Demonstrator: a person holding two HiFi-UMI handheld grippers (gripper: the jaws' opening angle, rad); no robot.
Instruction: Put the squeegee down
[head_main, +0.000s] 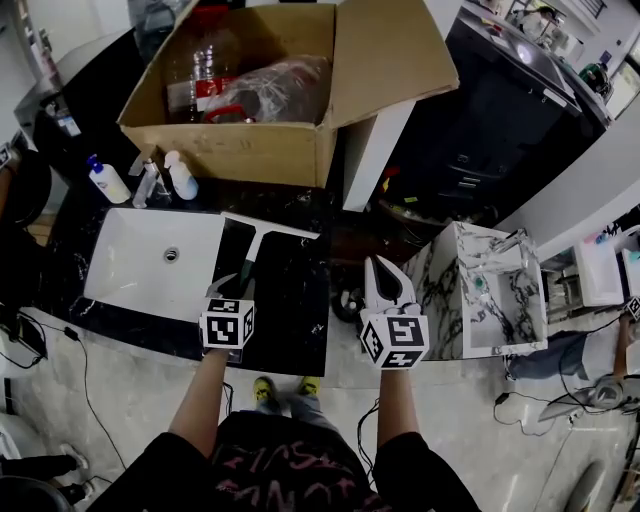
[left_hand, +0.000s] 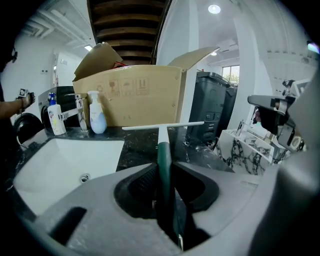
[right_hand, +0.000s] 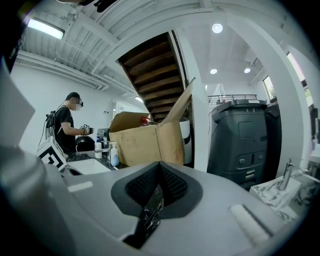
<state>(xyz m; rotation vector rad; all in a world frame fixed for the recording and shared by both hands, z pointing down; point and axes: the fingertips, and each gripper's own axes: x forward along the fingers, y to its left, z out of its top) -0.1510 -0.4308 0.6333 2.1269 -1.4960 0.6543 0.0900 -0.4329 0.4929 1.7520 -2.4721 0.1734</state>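
Note:
The squeegee (head_main: 262, 231) has a white blade and a dark green handle (left_hand: 163, 161). My left gripper (head_main: 243, 287) is shut on that handle, and in the left gripper view the left gripper (left_hand: 163, 172) has its pads pressed on both sides of it. The blade (left_hand: 165, 125) points away from me, low over the black marble counter (head_main: 295, 300), beside the white sink basin (head_main: 150, 262). I cannot tell whether the blade touches the counter. My right gripper (head_main: 386, 278) hangs off the counter's right end, and in its own view the right gripper (right_hand: 159, 165) is shut and empty.
An open cardboard box (head_main: 250, 150) stands behind the counter, with a faucet (head_main: 148, 184) and two bottles (head_main: 106, 181) beside it. A marble sink unit (head_main: 452, 290) is at the right, with a dark machine (head_main: 500, 120) beyond. A person (right_hand: 65, 127) stands at far left.

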